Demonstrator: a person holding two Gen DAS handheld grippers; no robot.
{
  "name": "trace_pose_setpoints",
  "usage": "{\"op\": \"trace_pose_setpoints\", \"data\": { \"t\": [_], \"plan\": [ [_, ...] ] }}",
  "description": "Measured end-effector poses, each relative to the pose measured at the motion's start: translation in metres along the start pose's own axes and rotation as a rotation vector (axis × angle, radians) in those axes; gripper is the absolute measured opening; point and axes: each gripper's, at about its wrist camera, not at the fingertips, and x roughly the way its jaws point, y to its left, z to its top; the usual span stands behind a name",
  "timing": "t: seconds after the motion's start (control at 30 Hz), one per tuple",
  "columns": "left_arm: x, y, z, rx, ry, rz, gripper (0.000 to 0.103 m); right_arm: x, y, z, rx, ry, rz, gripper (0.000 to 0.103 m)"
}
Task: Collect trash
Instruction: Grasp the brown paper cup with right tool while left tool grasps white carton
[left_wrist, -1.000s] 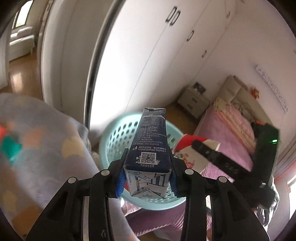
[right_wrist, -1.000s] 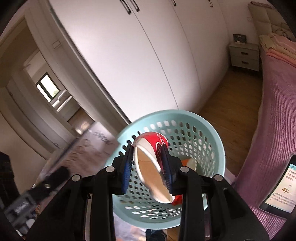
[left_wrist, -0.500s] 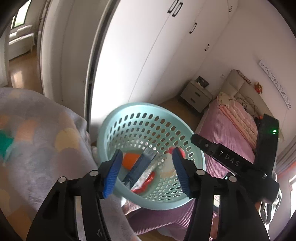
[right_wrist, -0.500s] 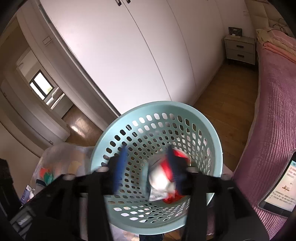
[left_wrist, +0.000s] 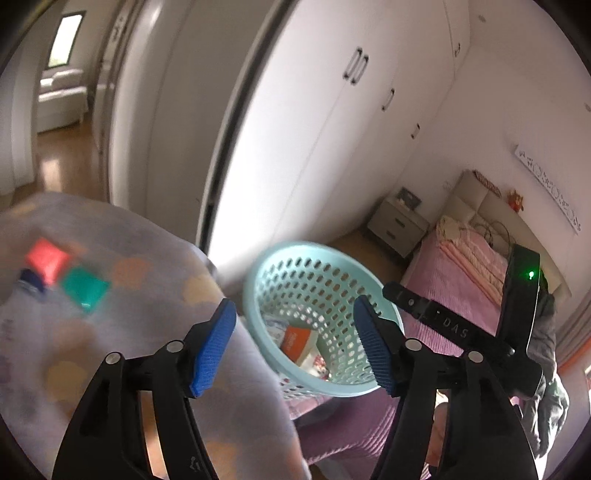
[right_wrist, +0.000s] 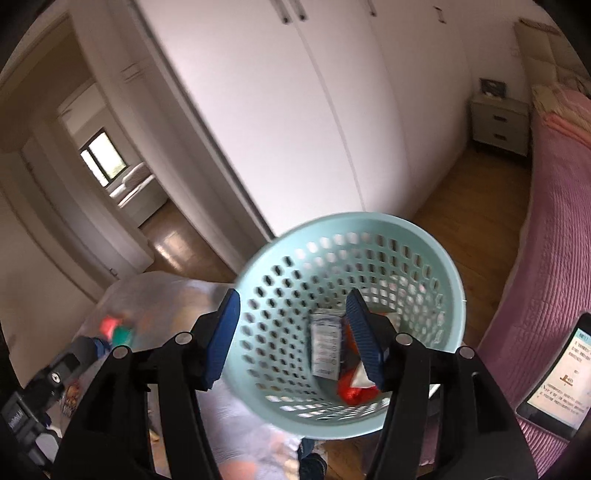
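Grippers both stand wide open and hold nothing: the left gripper (left_wrist: 293, 345) shows its blue pads (left_wrist: 212, 347) spread apart, and the right gripper (right_wrist: 295, 341) likewise. Between the fingers of each lies the pale teal perforated basket (left_wrist: 258, 291) (right_wrist: 454, 280), tilted toward the cameras. Inside it, collected trash rests at the bottom: a dark blue-and-white carton (right_wrist: 325, 349) lying flat, a red-and-white wrapper (right_wrist: 354, 387) touching it, and an orange-faced packet (left_wrist: 295, 339). Left of the basket, a pale patterned cloth (left_wrist: 110, 332) carries a red packet (left_wrist: 46, 258) and a green packet (left_wrist: 85, 290), blurred, just beside each other. A pink bedspread (right_wrist: 554, 240) lies to the right.
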Motion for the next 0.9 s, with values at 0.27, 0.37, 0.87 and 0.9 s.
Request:
{"op": "trace_pose_setpoints", "data": {
  "t": [0.27, 0.37, 0.87, 0.9],
  "plan": [
    [-0.079, 0.032, 0.007, -0.030, -0.127, 0.079, 0.067, -0.017, 0.070, -0.018, -0.146, 0.001, 0.112, 0.056],
    [-0.108, 0.054, 0.006, -0.047, -0.159, 0.137, 0.070, -0.018, 0.094, -0.030, -0.187, 0.024, 0.148, 0.056],
    [-0.198, 0.207, 0.003, -0.204, -0.159, 0.424, 0.083, -0.007, 0.179, -0.128, -0.345, 0.218, 0.278, 0.060],
    [-0.198, 0.216, 0.004, -0.204, -0.144, 0.433, 0.083, -0.006, 0.181, -0.133, -0.344, 0.233, 0.279, 0.061]
  ]
}}
